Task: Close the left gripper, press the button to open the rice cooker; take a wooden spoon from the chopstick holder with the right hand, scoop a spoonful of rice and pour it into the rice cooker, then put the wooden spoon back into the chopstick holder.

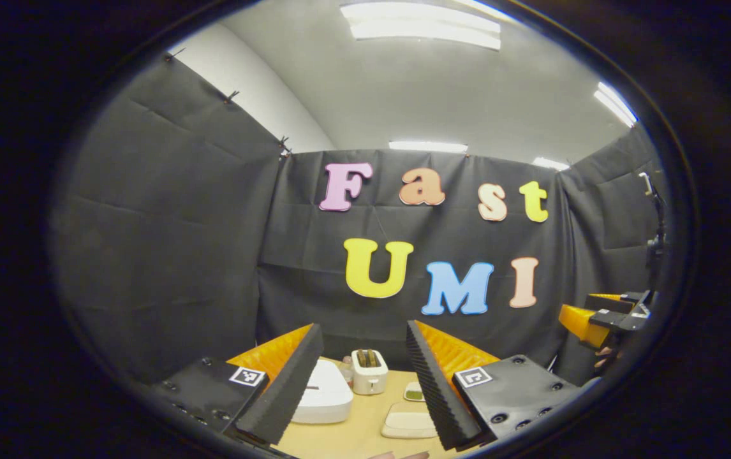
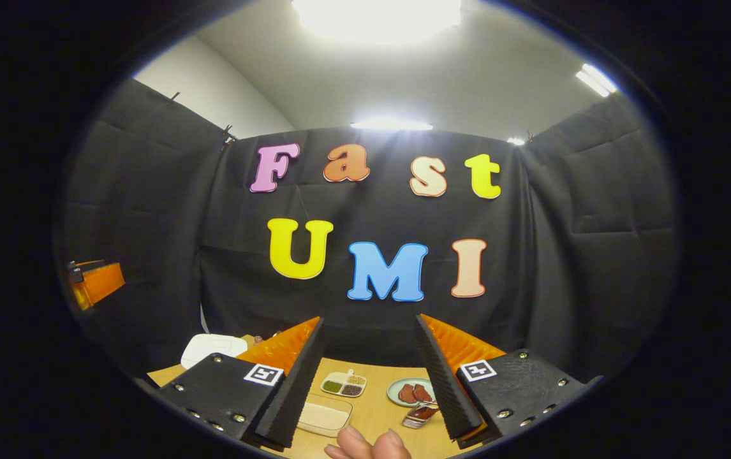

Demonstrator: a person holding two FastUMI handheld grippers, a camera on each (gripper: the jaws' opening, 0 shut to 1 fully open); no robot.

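Left gripper view shows our left gripper (image 1: 363,382) wide open above the table's (image 1: 353,437) near edge, aimed at the white rice cooker (image 1: 322,395), while our right gripper (image 2: 369,382) waits open.

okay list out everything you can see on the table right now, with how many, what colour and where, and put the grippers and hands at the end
rice cooker: one, white, lid down, left part of the table
toaster: one, cream, behind the rice cooker
rectangular tray: one, pale contents, near edge of the table
divided dish: one, white, green and brown fillings, mid table
round plate: one, pale green, reddish-brown pieces on it, right of the divided dish
small packet: one, dark red, in front of the plate
table: one, light wood
left gripper: one, open, above the table
right gripper: one, open, above the table
fingertips: bottom edge of the right gripper view
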